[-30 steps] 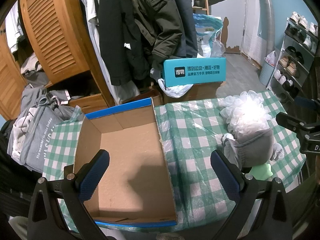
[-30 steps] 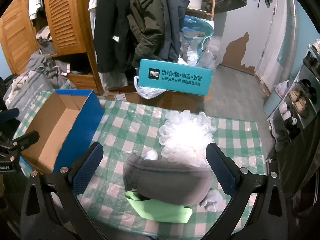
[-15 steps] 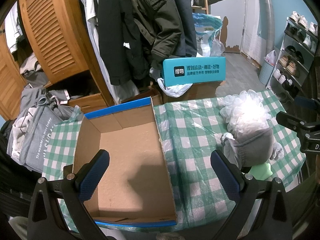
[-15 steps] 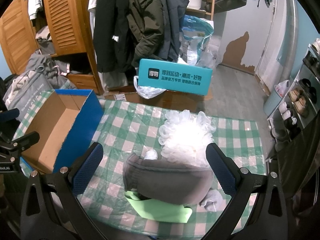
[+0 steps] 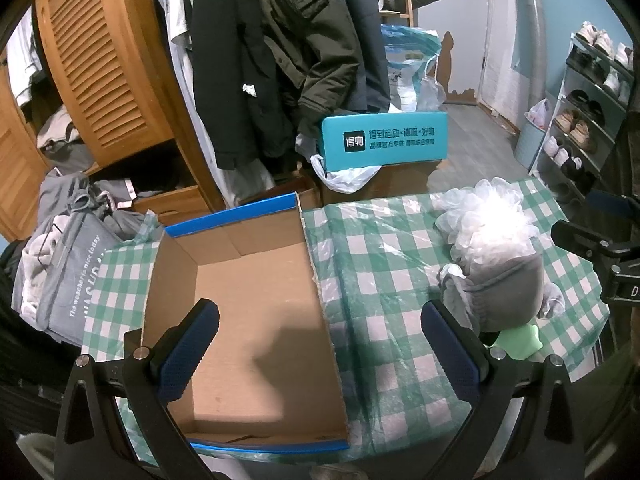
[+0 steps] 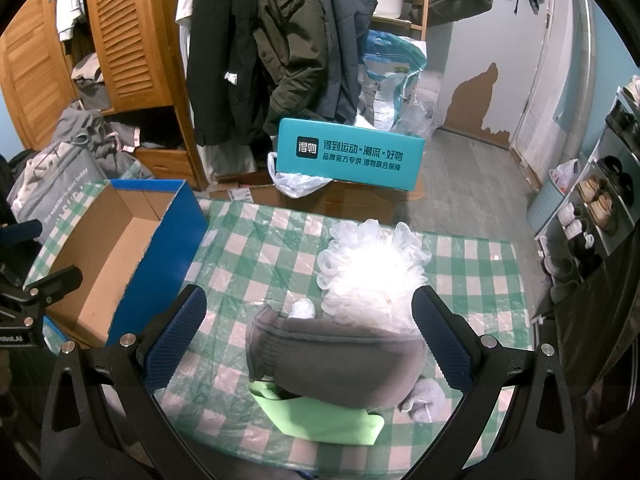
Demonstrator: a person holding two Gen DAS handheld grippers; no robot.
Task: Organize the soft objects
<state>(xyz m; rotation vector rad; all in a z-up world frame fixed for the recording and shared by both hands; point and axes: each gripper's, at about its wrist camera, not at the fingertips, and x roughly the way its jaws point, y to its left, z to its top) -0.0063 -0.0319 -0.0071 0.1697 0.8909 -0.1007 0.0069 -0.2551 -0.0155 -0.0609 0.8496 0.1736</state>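
Note:
A pile of soft things lies on the green checked tablecloth (image 6: 256,248): a white mesh bath puff (image 6: 372,268), a grey knit hat (image 6: 336,360) in front of it, and a light green cloth (image 6: 320,416) under the hat. My right gripper (image 6: 308,340) hangs open above the hat, its blue fingers to either side. An open blue cardboard box (image 5: 248,308) stands on the left of the table, with nothing inside. Over the box my left gripper (image 5: 324,344) is open. The puff (image 5: 488,224), hat (image 5: 504,296) and green cloth (image 5: 520,342) show at the right in the left wrist view.
Behind the table stand a teal printed box (image 6: 352,152) on cardboard cartons, hanging coats (image 6: 280,40) and a wooden wardrobe (image 6: 120,40). Grey clothes (image 5: 68,248) are heaped to the left. A shoe rack (image 6: 600,200) lines the right wall.

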